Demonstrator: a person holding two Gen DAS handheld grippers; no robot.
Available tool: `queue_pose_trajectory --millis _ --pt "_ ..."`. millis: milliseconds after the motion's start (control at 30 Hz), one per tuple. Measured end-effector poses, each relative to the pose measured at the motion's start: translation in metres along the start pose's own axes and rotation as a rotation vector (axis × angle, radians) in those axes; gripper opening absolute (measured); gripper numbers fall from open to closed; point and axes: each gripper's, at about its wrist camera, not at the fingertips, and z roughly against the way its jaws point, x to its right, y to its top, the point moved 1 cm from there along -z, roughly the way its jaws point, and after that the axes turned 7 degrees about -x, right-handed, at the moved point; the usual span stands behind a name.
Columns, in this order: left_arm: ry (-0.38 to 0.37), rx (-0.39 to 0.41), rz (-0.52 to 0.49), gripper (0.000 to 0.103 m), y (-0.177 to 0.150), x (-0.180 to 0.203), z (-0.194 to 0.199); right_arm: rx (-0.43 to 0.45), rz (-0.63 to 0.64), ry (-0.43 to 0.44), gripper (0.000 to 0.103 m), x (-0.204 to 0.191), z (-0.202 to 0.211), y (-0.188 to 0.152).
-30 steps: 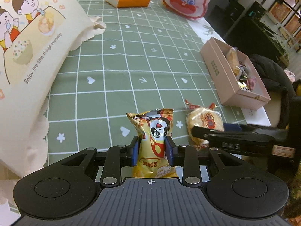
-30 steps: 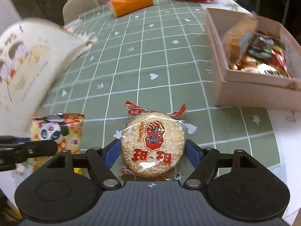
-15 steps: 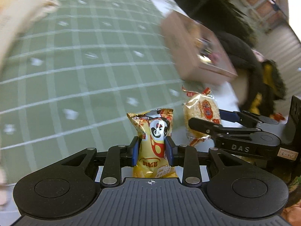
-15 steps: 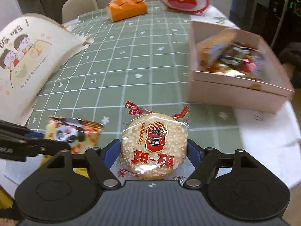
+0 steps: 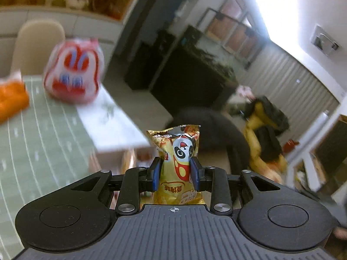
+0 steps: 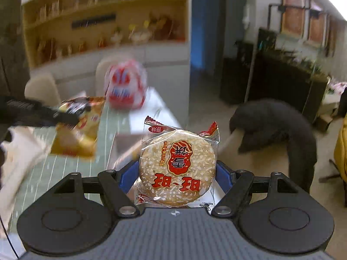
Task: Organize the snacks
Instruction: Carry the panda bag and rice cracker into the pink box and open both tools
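Note:
My left gripper [image 5: 175, 174] is shut on a golden panda snack packet [image 5: 176, 151] and holds it upright in the air above the table's right side. The same packet [image 6: 81, 127] and the left gripper show blurred at the left of the right wrist view. My right gripper [image 6: 176, 176] is shut on a round rice cracker in a clear wrapper [image 6: 177, 164], held up over the table edge. The pink snack box is mostly hidden; a blurred part [image 5: 130, 160] shows just behind the left fingers.
A green checked tablecloth [image 5: 39, 143] covers the table. A red and white rabbit bag [image 5: 73, 75] and an orange box [image 5: 10, 99] stand at the far end. A dark chair with a coat [image 6: 275, 127] stands to the right. A printed white bag [image 6: 17, 162] lies at the left.
Both grippers have lifted and tilted up with their snacks. The views now look across the room instead of down at the table, and the box has dropped out of sight.

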Motion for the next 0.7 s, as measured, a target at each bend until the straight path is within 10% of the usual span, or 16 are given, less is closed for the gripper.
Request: queue_pose_trajectory --millis 267,400,700 --pt "-0.028 -0.143 0.197 0.033 0.019 -0.019 -0.103 0.054 0.028 0.021 0.075 0.026 -0.004 0.015" --pt "0.093 -0.261 0.219 0.033 -0.008 -0.04 -0.152 0.006 0.03 0.045 0.075 0.039 -0.025 0.008" --pt "0.154 0.049 0.224 0.033 -0.039 -0.031 -0.068 -0.078 0.001 0.117 0.075 0.061 -0.081 0.019"
